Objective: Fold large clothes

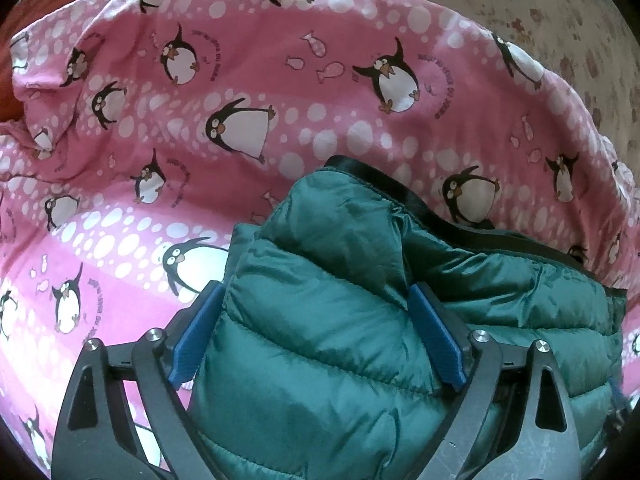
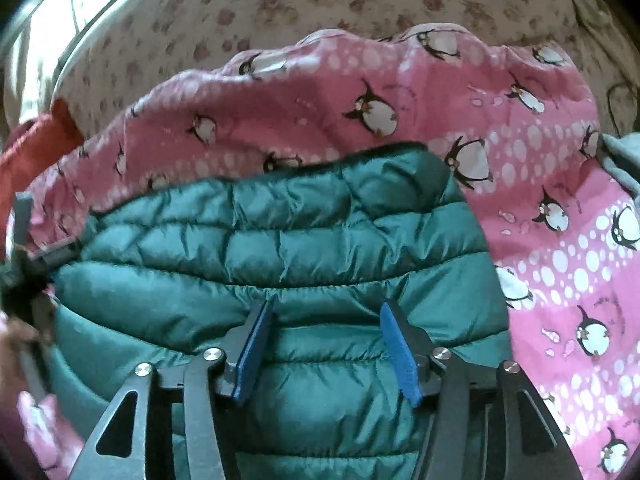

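Observation:
A green quilted puffer jacket (image 1: 344,312) lies on a pink penguin-print sheet (image 1: 240,92). My left gripper (image 1: 316,296) has its blue pads wide apart, with a bulging fold of the jacket between them. In the right wrist view the same jacket (image 2: 280,240) lies folded across the sheet (image 2: 560,260). My right gripper (image 2: 326,308) is also wide apart, its blue pads pressed down on the jacket's near edge with padding between them. The left gripper's grey frame (image 2: 24,240) shows at the jacket's left end.
The pink sheet lies over a cream floral bedspread (image 1: 520,0), also seen in the right wrist view (image 2: 320,4). An orange-red fabric (image 2: 36,148) lies at the left. A grey cloth (image 2: 624,160) sits at the far right edge.

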Tool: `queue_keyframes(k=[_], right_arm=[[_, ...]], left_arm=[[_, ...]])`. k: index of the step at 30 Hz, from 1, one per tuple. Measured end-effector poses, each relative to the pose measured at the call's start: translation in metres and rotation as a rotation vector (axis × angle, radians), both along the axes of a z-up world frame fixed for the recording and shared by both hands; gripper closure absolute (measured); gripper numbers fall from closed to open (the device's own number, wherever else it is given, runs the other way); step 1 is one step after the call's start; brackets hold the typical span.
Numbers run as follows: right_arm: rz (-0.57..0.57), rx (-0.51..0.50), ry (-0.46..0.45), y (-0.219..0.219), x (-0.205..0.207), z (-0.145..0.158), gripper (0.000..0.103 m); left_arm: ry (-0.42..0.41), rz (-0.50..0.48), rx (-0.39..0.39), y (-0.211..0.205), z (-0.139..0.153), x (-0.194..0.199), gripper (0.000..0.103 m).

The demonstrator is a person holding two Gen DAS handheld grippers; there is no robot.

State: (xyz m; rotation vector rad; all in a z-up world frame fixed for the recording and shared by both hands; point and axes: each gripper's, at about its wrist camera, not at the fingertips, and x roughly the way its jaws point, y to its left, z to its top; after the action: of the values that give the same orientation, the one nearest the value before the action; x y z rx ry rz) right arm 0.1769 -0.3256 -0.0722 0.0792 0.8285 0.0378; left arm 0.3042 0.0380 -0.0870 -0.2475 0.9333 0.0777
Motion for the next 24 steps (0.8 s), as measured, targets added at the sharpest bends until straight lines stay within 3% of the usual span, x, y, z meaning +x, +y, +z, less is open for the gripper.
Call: queue_keyframes(k=[4,9,13,24], right_arm=[[0.000,-0.045,0.002,0.015,0.007,0.000,0.039],[-0.001,0.030,-0.002,0.006,-0.004,0.024,0.039],[-0.019,0.028,-0.021,-0.002,-0.023,0.036,0.039],[-0.079,0.011,0.060,-0.011,-0.036,0.014,0.034]], left_arm=[[0.006,0.000,-0.008,0.007,0.008,-0.010,0.011],[-0.033,-0.022,0.021,0.010,0.032,-0.032,0.011],[-0.060,-0.046,0.042,0.015,0.044,-0.059,0.011],[-0.083,-0.046,0.069,0.023,0.061,-0.102,0.011]])
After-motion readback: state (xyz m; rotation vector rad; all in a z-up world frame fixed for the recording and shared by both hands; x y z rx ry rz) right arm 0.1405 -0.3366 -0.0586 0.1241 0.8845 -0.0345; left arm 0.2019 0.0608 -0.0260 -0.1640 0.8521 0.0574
